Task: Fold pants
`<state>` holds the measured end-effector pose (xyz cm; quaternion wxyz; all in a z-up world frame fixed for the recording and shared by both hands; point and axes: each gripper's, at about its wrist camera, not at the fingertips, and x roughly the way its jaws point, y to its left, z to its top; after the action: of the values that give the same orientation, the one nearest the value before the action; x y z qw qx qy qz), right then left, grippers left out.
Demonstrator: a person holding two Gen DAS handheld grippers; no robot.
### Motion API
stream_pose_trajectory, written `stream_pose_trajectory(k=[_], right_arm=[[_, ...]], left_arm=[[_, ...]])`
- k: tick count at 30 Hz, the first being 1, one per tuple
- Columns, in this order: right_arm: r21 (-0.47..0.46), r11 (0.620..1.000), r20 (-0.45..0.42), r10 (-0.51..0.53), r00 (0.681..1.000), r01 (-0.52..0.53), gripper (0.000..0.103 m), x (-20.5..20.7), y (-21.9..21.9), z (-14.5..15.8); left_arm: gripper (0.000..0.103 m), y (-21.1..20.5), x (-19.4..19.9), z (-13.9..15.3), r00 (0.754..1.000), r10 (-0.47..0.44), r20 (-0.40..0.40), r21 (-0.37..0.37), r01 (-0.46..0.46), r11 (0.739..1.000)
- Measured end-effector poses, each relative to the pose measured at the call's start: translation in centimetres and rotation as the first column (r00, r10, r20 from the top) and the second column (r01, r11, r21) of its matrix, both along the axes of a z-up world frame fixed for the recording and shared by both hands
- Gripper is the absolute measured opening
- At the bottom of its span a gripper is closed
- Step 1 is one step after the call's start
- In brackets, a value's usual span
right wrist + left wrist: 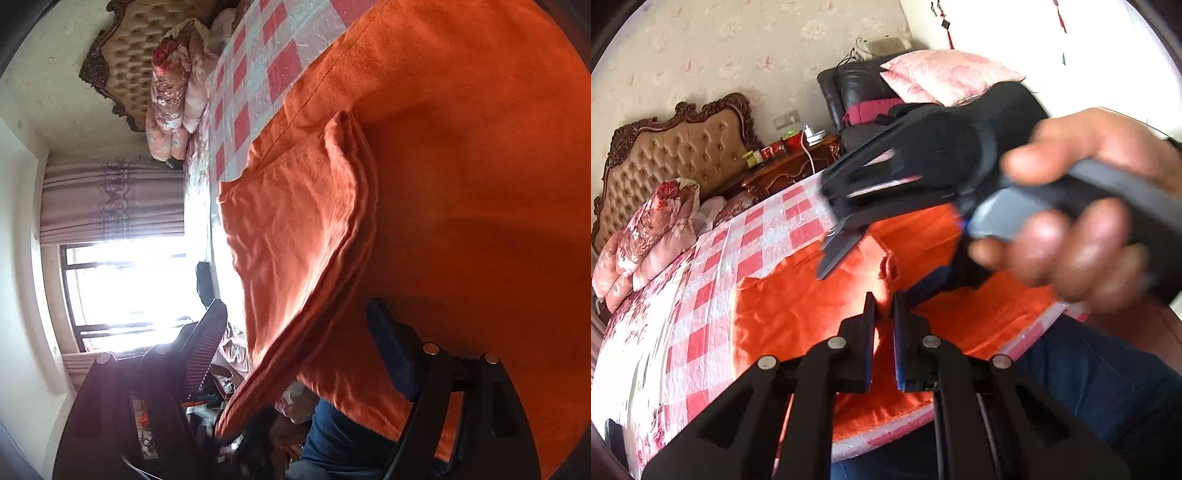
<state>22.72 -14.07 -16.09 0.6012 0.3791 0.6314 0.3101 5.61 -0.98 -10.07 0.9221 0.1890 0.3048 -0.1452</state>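
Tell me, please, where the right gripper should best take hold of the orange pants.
Probably the lifted flap's layered edge of the orange pants: it stands off the flat cloth, so the open right gripper can straddle it, approaching edge-on from the near side.

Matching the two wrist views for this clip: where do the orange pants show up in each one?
Left wrist: the orange pants lie on the checkered bedspread, centre to lower right, partly behind the left claw.
Right wrist: the view is rotated; the pants fill the right half, a folded layer in the middle.
Shared landmark: the tufted headboard, upper left in both.
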Motion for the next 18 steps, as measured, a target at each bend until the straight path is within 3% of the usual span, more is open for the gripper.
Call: stream_pose_trajectory(k=[1,2,3,4,5,6,9,13,15,16,18], right_arm=[[0.005,1.000,0.032,-0.011,0.999,0.010,0.036,0.3,0.1,0.3],[-0.017,1.000,0.064,-0.006,0.998,0.007,0.019,0.6,0.4,0.6],[-0.055,0.999,0.090,0.003,0.996,0.002,0.008,0.7,0.5,0.9],[-0.071,0.997,0.112,0.006,0.994,0.002,0.008,0.7,0.5,1.2],[-0.079,0.997,0.124,0.010,0.992,0.000,0.008,0.6,0.5,1.3],[-0.093,0.996,0.141,0.012,0.990,0.001,0.008,0.5,0.5,1.7],[-0.111,0.994,0.172,0.016,0.985,0.003,0.008,0.3,0.2,2.3],[-0.210,0.978,0.235,0.052,0.971,-0.002,0.008,0.5,-0.3,3.3],[-0.289,0.957,0.286,0.072,0.956,0.014,0.008,0.0,-0.7,4.9],[-0.348,0.937,0.335,0.103,0.936,0.021,0.008,-0.6,-0.8,6.3],[-0.423,0.905,0.353,0.131,0.926,0.034,0.008,-1.0,-1.3,6.8]], left_arm=[[0.009,-0.2,0.0,-0.2,1.000,-0.006,0.002,0.002,0.006,1.000],[0.010,-0.5,-0.2,-0.6,1.000,-0.015,0.004,0.007,0.015,1.000],[0.014,-0.6,-0.3,-0.9,1.000,-0.030,0.006,0.007,0.030,1.000],[0.028,-0.5,-0.5,-1.0,0.999,-0.043,0.009,0.000,0.043,0.999],[0.059,-0.1,-0.8,-1.1,0.999,-0.032,0.015,-0.011,0.032,0.999],[0.070,0.6,-0.9,-1.2,1.000,-0.007,0.023,-0.036,0.008,0.999],[0.073,5.0,-1.1,-1.6,0.989,0.140,-0.042,-0.144,-0.144,0.979],[0.070,11.9,-1.8,-2.3,0.930,0.335,-0.149,-0.264,-0.364,0.893],[0.066,14.1,-1.9,-1.6,0.912,0.376,-0.164,-0.312,-0.410,0.857],[0.066,14.5,-1.8,-1.4,0.911,0.379,-0.164,-0.320,-0.412,0.853],[0.065,14.5,-1.3,-1.1,0.916,0.368,-0.161,-0.323,-0.402,0.857]])
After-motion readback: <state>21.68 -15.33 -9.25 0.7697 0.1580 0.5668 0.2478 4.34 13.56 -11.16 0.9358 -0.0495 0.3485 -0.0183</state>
